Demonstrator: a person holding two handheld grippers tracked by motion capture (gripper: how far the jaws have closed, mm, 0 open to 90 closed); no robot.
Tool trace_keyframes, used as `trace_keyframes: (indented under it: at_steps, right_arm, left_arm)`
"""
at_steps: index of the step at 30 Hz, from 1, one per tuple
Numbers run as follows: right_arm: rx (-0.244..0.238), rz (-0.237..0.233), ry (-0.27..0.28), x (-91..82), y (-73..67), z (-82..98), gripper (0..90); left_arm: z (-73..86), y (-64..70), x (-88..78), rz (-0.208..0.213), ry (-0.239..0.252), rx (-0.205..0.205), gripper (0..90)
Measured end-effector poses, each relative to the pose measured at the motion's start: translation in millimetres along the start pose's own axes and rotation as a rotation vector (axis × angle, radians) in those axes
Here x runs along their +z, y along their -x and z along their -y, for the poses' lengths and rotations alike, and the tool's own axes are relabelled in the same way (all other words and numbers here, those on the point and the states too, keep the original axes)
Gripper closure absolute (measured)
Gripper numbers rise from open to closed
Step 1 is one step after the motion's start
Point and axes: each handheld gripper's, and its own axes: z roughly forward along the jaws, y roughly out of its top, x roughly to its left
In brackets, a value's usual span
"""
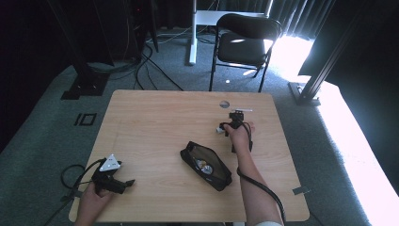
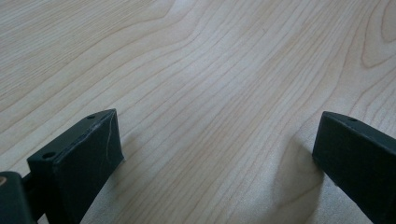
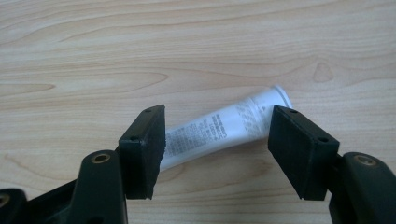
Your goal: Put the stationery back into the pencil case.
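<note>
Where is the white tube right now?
The white tube lies on the table, between the right gripper's open jaws, beyond the black pouch in the high view.

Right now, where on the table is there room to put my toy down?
The table's far left half is bare, between its back edge and the left gripper. It is crowded to the right: the open black pouch, and the right gripper over a white tube.
</note>
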Motion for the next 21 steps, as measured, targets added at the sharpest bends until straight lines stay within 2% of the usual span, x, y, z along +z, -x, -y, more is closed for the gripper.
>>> trace_keyframes:
  at_steps: [5,6,10,14,18,21]
  right_arm:
    - [0.046,-0.011,0.010,2.7,-2.5,0.2,36.7]
    - [0.067,-0.019,0.020,4.3,-4.1,-1.0,36.4]
    - [0.068,-0.013,0.020,7.3,-8.3,-1.7,36.5]
    - [0.066,-0.011,0.018,10.5,-11.1,-1.1,36.7]
    - [0.015,0.018,0.026,15.4,-15.0,0.0,38.7]
    - [-0.006,0.019,0.030,17.0,-15.9,-1.5,40.4]
  left_arm:
    - [0.0,0.0,0.0,0.000,0.000,0.000,1.6]
    - [0.0,0.0,0.0,0.000,0.000,0.000,1.6]
    - [0.0,0.0,0.0,0.000,0.000,0.000,1.6]
    - [0.0,0.0,0.0,0.000,0.000,0.000,1.6]
    - [0.0,0.0,0.0,0.000,0.000,0.000,1.6]
    - [0.0,0.0,0.0,0.000,0.000,0.000,1.6]
